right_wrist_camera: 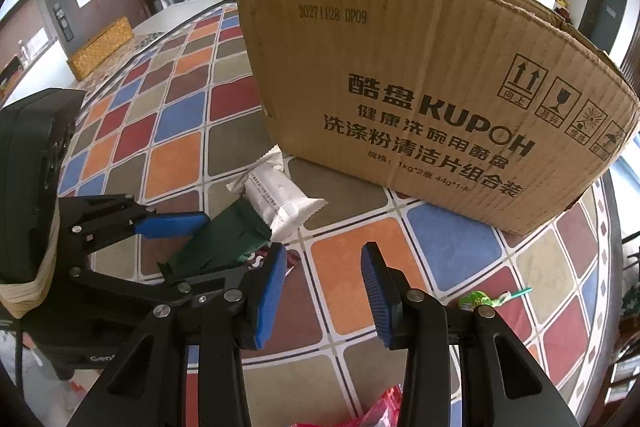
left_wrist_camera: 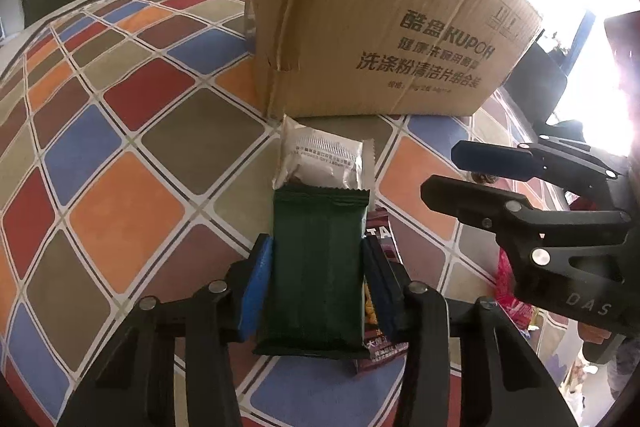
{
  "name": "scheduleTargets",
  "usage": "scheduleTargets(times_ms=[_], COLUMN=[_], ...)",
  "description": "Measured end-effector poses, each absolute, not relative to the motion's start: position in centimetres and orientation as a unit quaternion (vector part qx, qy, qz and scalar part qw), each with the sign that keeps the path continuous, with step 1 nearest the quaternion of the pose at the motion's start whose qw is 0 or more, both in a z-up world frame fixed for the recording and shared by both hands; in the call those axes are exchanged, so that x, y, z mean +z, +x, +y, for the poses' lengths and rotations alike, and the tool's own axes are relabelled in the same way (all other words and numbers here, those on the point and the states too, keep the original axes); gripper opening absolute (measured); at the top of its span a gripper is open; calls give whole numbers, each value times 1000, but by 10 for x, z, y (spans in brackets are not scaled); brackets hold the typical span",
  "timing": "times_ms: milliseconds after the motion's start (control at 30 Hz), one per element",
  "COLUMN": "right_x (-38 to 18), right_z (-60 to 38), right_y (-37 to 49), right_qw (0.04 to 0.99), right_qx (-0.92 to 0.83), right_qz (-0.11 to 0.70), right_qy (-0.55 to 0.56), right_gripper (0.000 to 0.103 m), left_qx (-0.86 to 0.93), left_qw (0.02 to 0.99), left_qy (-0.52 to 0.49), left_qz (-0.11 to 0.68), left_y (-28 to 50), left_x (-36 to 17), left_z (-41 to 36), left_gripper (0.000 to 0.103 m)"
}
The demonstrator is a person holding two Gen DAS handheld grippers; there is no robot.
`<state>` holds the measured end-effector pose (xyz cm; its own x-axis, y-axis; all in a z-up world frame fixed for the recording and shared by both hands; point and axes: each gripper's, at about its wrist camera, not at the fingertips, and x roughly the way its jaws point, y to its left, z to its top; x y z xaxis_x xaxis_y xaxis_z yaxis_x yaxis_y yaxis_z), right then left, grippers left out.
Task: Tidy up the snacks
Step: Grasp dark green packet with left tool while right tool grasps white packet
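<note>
- Left gripper (left_wrist_camera: 316,267): clamped on the green packet (left_wrist_camera: 316,267), blue pads pressed against both long edges. Same grip visible in the right wrist view at 9 o'clock (right_wrist_camera: 208,241).
- Green packet: held lengthwise along the fingers, its far crimped end touching or overlapping the white packet (left_wrist_camera: 320,159); cannot tell whether it is lifted off the surface (left_wrist_camera: 128,211).
- White packet: lies on the surface at 12 o'clock from the left gripper, just in front of the box (left_wrist_camera: 384,27). In the right wrist view it sits at 10 o'clock (right_wrist_camera: 280,199), near the box's lower left corner.
- Brown packet (left_wrist_camera: 382,239): partly under the green packet and the left gripper's right finger, at 3 o'clock of the green one.
- Box: cardboard, top open, stands on the checked surface, prints "KUPOH"; fills the 12 to 2 o'clock zone in the right wrist view (right_wrist_camera: 420,87).
- Right gripper (right_wrist_camera: 324,287): jaws apart, nothing between them, over an orange tile. Seen from the left wrist at 3 o'clock (left_wrist_camera: 444,171).
- Green lollipop (right_wrist_camera: 480,301): on the surface at 3 o'clock of the right gripper.
- Red packet (right_wrist_camera: 380,407): at 6 o'clock, mostly hidden under the right gripper.
</note>
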<state>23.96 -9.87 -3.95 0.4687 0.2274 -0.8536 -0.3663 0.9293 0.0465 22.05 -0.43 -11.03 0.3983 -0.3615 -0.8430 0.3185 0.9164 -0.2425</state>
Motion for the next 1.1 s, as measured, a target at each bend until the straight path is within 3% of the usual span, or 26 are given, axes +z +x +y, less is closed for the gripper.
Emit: scheduleTargets(times_ms=[533, 900, 1100], right_x=[-40, -55, -64], right_z=[-74, -33, -26], right_y=[250, 273, 284], right_qw=[843, 812, 801], right_qx=[212, 238, 242], right_qz=[484, 492, 504], right_qy=[-99, -206, -211], right_gripper=[40, 40, 40], left_qx=[-139, -100, -96], left_qw=[864, 866, 867], left_qy=[-44, -83, -86], left_qz=[483, 482, 481], left_y=[204, 215, 220], left_x=[-87, -87, -89], left_z=[24, 47, 50], left_gripper=[43, 43, 43])
